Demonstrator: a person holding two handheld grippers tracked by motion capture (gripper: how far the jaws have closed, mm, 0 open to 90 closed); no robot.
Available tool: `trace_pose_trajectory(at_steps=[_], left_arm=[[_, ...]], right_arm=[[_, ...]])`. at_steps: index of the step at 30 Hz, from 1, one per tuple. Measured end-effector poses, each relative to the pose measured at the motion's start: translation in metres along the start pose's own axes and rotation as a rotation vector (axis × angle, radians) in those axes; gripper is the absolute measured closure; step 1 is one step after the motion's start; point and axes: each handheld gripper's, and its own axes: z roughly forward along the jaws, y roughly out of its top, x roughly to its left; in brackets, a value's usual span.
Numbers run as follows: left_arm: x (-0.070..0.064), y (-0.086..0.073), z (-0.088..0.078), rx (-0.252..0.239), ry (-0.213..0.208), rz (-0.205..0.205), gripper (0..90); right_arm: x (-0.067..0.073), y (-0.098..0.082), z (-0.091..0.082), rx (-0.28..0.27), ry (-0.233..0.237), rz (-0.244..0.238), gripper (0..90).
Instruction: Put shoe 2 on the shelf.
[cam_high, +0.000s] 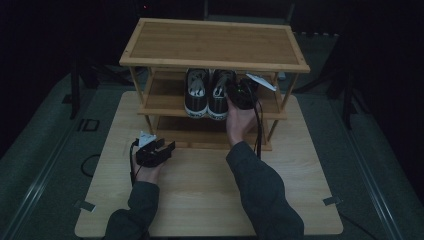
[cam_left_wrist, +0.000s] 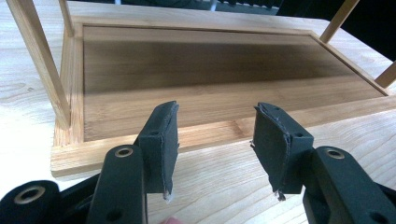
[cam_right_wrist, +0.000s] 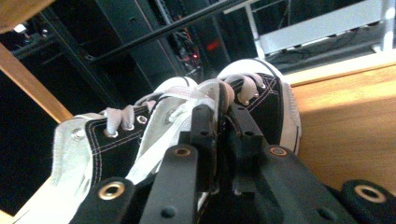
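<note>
A pair of black-and-white sneakers stands on the middle shelf (cam_high: 162, 95) of a bamboo rack (cam_high: 215, 42): the left one (cam_high: 196, 92) and the right one (cam_high: 219, 95). My right gripper (cam_high: 239, 92) reaches in at the right sneaker. In the right gripper view the gripper (cam_right_wrist: 218, 112) is shut on the upper edge of that sneaker (cam_right_wrist: 268, 98), with the other sneaker (cam_right_wrist: 93, 140) beside it. My left gripper (cam_high: 162, 146) rests low on the table in front of the rack. Its jaws (cam_left_wrist: 215, 112) stand open with nothing between them, facing the bare bottom shelf (cam_left_wrist: 210, 70).
The rack stands at the far half of a light wooden table (cam_high: 210, 195). Its top tier is bare. A rack post (cam_left_wrist: 42, 60) rises close to the left gripper's left side. Cables trail from both grippers. Dark floor and stands surround the table.
</note>
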Motion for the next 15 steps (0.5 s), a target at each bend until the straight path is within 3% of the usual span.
trace_pose_trajectory(at_steps=[4, 15], left_arm=[[-0.001, 0.0, 0.0, 0.0, -0.001, 0.002, 50.6], [0.0, 0.0, -0.001, 0.0, 0.005, 0.001, 50.5]], right_arm=[[-0.004, -0.001, -0.002, -0.028, 0.044, -0.021, 69.3], [-0.006, -0.007, -0.026, -0.038, 0.117, -0.102, 61.9]])
